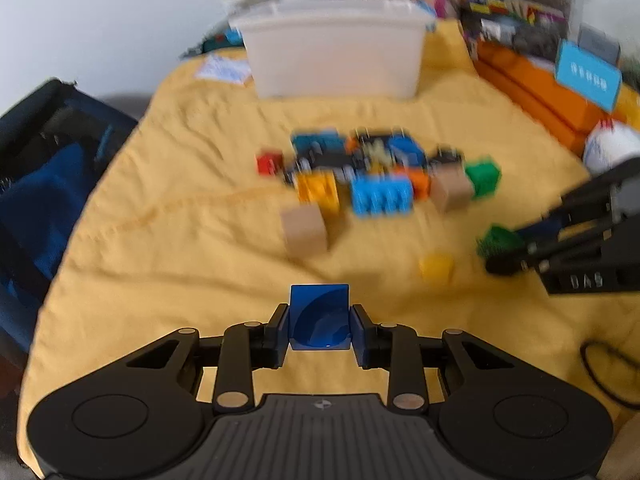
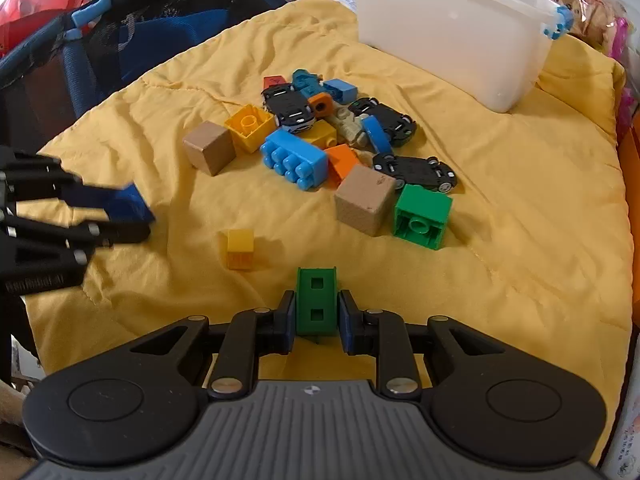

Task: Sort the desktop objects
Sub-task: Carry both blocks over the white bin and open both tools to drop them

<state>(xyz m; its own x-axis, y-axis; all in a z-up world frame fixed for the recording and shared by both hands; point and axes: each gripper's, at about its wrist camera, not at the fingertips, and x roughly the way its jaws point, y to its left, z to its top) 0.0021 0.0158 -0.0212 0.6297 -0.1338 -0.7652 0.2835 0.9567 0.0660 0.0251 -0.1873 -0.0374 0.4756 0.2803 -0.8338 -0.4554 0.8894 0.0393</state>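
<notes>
My left gripper (image 1: 319, 326) is shut on a dark blue block (image 1: 319, 316) with a curved hollow, held above the yellow cloth (image 1: 160, 260). The right wrist view catches that gripper (image 2: 136, 216) and its dark blue block (image 2: 128, 202) at the left edge. My right gripper (image 2: 316, 320) is shut on a green block (image 2: 316, 300) with two square holes. It also shows at the right of the left wrist view as the right gripper (image 1: 504, 248) with the green block (image 1: 498, 240). A pile of bricks, toy cars and wooden cubes (image 2: 320, 136) lies in the middle of the cloth.
A white plastic bin (image 2: 452, 28) stands at the back of the cloth. A small yellow brick (image 2: 240, 249) lies alone near the grippers. A green brick (image 2: 422, 216) and a wooden cube (image 2: 365, 199) sit at the pile's near side. A dark blue bag (image 2: 120, 28) is on the left.
</notes>
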